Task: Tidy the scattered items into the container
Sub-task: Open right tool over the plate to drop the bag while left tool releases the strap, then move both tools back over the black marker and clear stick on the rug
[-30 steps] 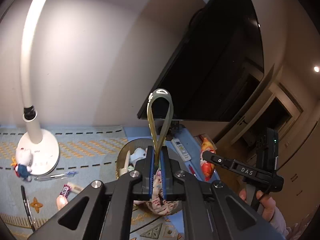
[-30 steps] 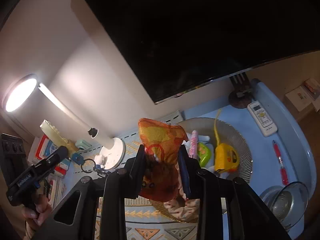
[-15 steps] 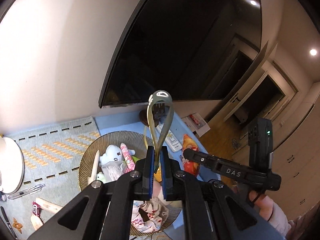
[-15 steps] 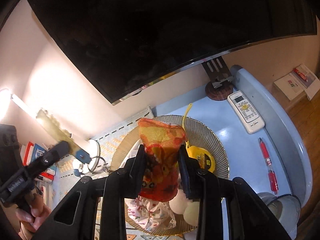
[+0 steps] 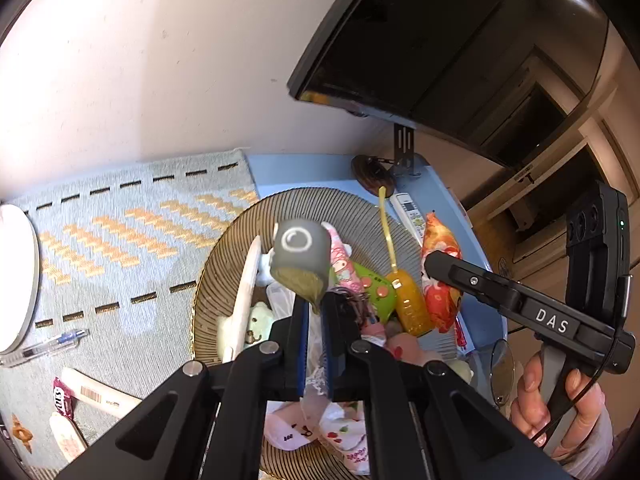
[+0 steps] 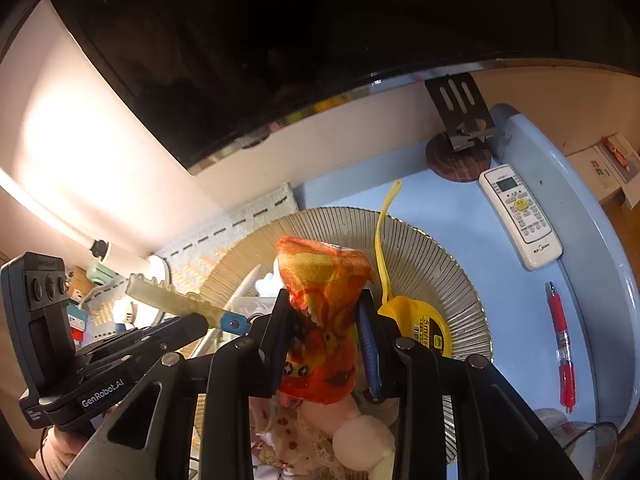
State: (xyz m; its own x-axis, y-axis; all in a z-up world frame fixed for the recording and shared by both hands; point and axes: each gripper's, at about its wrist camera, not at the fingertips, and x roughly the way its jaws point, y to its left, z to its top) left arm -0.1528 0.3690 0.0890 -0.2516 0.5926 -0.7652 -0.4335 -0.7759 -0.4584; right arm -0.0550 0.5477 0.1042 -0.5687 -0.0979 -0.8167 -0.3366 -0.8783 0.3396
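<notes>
Pale wall and a dark wall-mounted screen (image 5: 460, 44) back a blue tabletop (image 6: 452, 216), part of it covered by a grey-blue woven mat (image 5: 120, 232) with orange zigzags. Everything below is placed against the ribbed round basket (image 5: 224, 264), the container.

Only the left wrist view shows the ground well left of the basket: a white lamp base (image 5: 16, 280) at the frame's edge, a clear pen (image 5: 44, 346), a white tube with a barcode (image 5: 98, 394) and a small candy wrapper (image 5: 62, 398), all lying loose on the mat. Above the basket's left half, the left gripper (image 5: 315, 316) has its fingers drawn narrow on a yellowish clip (image 5: 300, 256), seen end-on here; the right wrist view shows the same clip (image 6: 180, 302) from the side as a long toothed bar. Inside the basket lie a white stick (image 5: 244, 292), a green toy controller (image 5: 374, 290), a yellow tape measure (image 6: 424, 328) and patterned cloth (image 5: 340, 432).

Over the basket's middle, the right gripper (image 6: 324, 344) clamps an orange snack packet (image 6: 320, 320), held upright above the pile. A hand (image 5: 560, 396) grips that tool's handle.

Right of the basket, only the right wrist view gives clearly a white remote (image 6: 520, 216), a red pen (image 6: 562, 340) and a glass bowl (image 6: 592, 444) near the table's edge.
</notes>
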